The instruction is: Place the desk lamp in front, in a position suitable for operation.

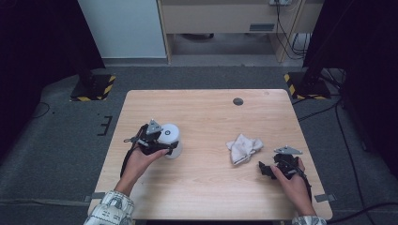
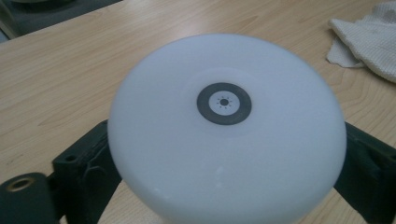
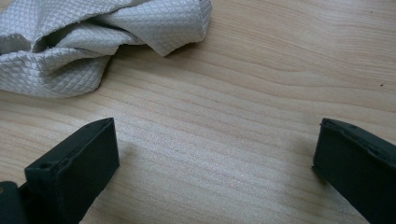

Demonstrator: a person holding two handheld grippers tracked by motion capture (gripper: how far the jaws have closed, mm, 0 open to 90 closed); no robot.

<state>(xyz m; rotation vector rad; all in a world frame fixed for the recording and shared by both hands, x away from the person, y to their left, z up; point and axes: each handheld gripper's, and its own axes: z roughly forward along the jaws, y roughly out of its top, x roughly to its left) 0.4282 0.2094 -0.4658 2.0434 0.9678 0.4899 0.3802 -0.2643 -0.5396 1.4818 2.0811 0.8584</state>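
A: Trouble, if any, starts at the left gripper [image 1: 162, 143]. From the high view its jaws straddle the round white plastic device with a dark ring on top [image 1: 171, 139], which stands on the pale wooden table [image 1: 206, 187] at its left half.

B: Grasping it?

A: The left gripper view puts the white device [image 2: 224, 126] between both black jaws, which stand wide against its sides; I judge it clasped, though only lightly. The smooth, curved shell could slide out if the hold stays that loose, or tip if the lift starts off-centre.

B: And the other hand?

A: The right gripper [image 1: 266, 169] rests low at the table's right, just beside the crumpled white quilted cloth [image 1: 243, 147]. In the right gripper view its jaws [image 3: 215, 163] are released, with bare wood between them and the cloth [image 3: 93, 42] ahead. A forward push with such low jaws could shove the cloth along rather than pinch a fold.
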